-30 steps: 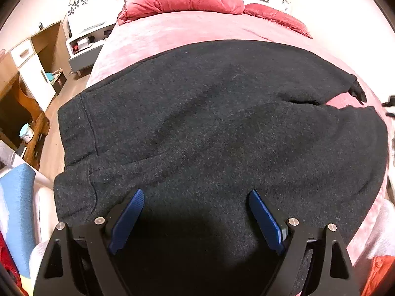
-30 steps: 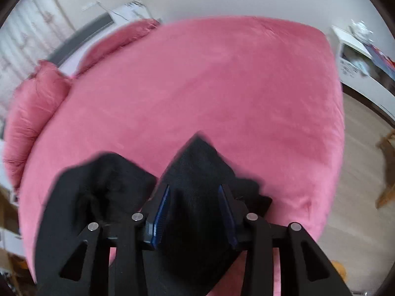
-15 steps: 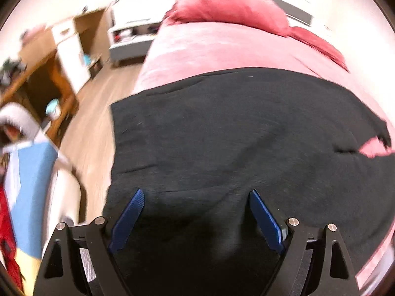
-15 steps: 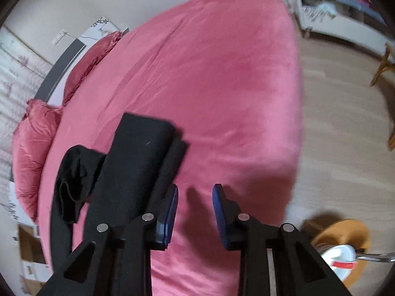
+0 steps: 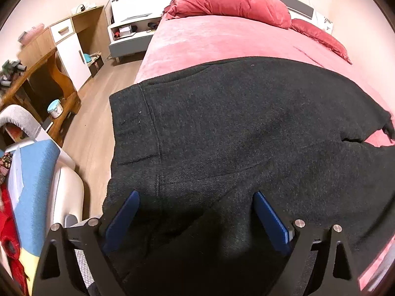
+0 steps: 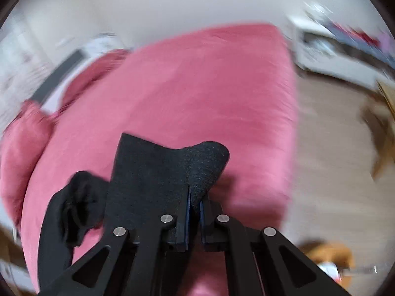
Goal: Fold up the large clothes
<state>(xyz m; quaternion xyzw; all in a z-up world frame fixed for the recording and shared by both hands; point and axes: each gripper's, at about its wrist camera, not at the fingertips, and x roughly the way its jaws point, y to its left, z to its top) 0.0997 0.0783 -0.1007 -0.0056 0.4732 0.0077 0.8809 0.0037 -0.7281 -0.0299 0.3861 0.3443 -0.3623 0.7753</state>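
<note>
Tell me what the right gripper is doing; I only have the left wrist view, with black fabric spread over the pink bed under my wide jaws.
Observer: The right gripper is shut on an edge of the black garment, pinching a raised fold.
Operator: Is that end near the pillows?
Observer: No. The pillows sit far to the left in the right wrist view; the pinched end is near the bed's floor-side edge.
Operator: Anything loose beside it?
Observer: Yes, a crumpled black piece lies left of the pinched panel.
</note>
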